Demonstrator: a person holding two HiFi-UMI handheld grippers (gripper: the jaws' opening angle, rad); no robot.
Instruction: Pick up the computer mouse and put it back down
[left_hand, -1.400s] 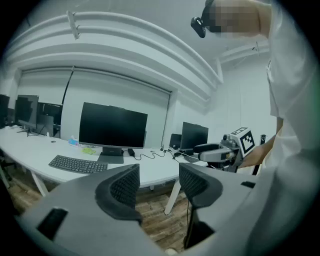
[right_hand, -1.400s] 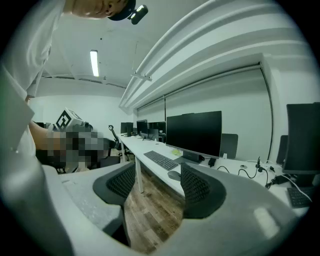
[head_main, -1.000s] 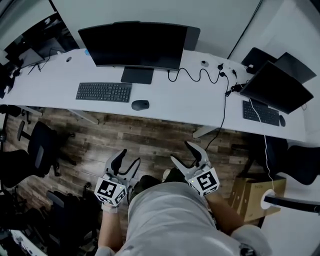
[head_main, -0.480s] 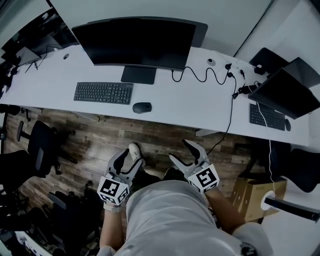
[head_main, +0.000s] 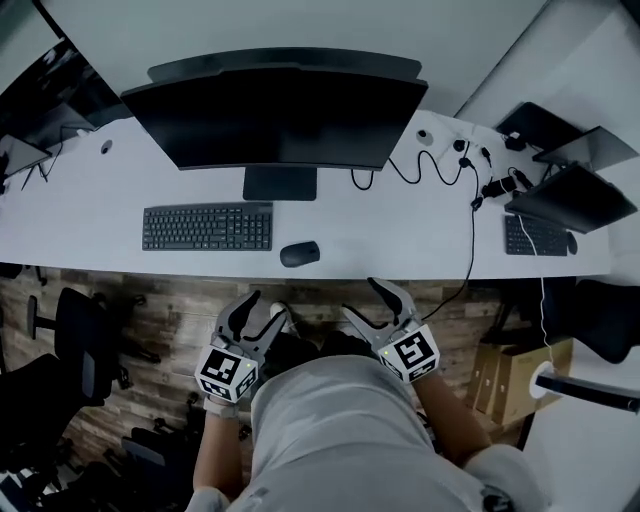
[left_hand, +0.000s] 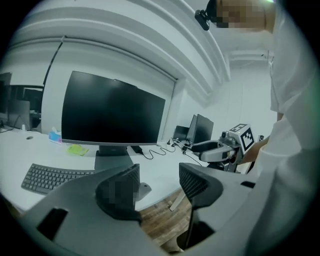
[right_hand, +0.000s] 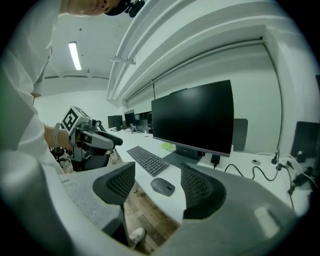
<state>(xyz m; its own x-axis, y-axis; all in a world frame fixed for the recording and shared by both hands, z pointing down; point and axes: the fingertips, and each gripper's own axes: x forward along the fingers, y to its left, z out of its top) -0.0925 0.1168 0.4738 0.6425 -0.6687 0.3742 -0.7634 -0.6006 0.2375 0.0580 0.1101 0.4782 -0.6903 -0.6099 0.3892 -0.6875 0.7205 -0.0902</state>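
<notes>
**Head view.** The computer mouse (head_main: 300, 253) lies on the white worktop (head_main: 400, 225) near its front edge. The keyboard (head_main: 207, 228) is at its 9 o'clock and the monitor (head_main: 275, 115) at its 12 o'clock. The left gripper (head_main: 262, 312) and right gripper (head_main: 364, 300) hang below the edge, over the wooden floor, at the mouse's 7 and 5 o'clock. Neither touches it. I judge this to be the approach step, with the pick-up not yet begun. The next move calls for one gripper to go forward toward 12 o'clock and bring its jaws down on either side of the mouse.

**Left gripper view.** The jaws stand well apart with nothing between them but floor and worktop edge. The left jaw covers most of the mouse, so this view is little help for aiming.

**Right gripper view.** These jaws also stand wide and empty, and here the mouse (right_hand: 162, 187) sits framed in the gap, farther off. That alignment is not clear from above, and it makes the right gripper look the likelier one to reach.
</notes>
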